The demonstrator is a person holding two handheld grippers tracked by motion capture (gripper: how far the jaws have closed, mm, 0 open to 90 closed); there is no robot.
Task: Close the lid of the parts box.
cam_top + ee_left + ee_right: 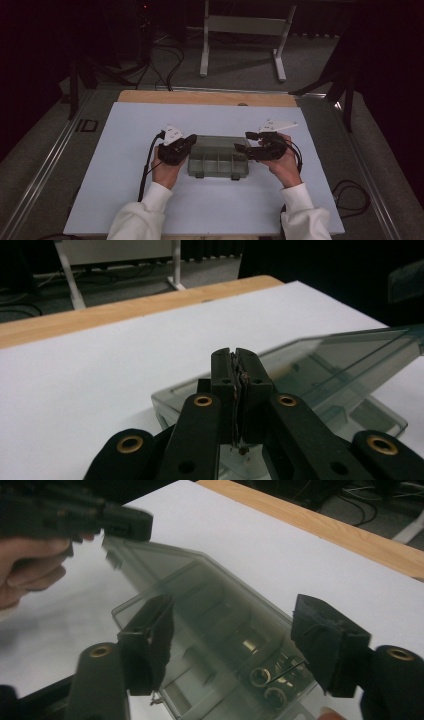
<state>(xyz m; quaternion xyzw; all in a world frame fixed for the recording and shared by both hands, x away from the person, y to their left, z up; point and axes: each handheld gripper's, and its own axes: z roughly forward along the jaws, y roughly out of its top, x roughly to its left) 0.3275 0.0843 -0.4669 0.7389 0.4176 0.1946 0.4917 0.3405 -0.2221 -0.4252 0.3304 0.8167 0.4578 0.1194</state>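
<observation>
A smoky see-through compartment box (218, 157) lies on the white sheet between my two grippers. Its lid (210, 595) stands tilted up off the base. My right gripper (235, 615) is open, one pad on each side of the raised lid, with the left pad (155, 635) seen through the plastic. Small brass rings (260, 676) lie in a compartment near it. My left gripper (234, 352) is shut with nothing between its pads, its tip at the box's left end (191, 140). In the right gripper view the left gripper (125, 522) hovers by the lid's far corner; contact is unclear.
The white sheet (125, 150) covers a wooden table whose far edge (200, 97) shows bare. Beyond it stand a white frame's legs (205, 50) and cables on the floor. Both hands rest on the sheet beside the box.
</observation>
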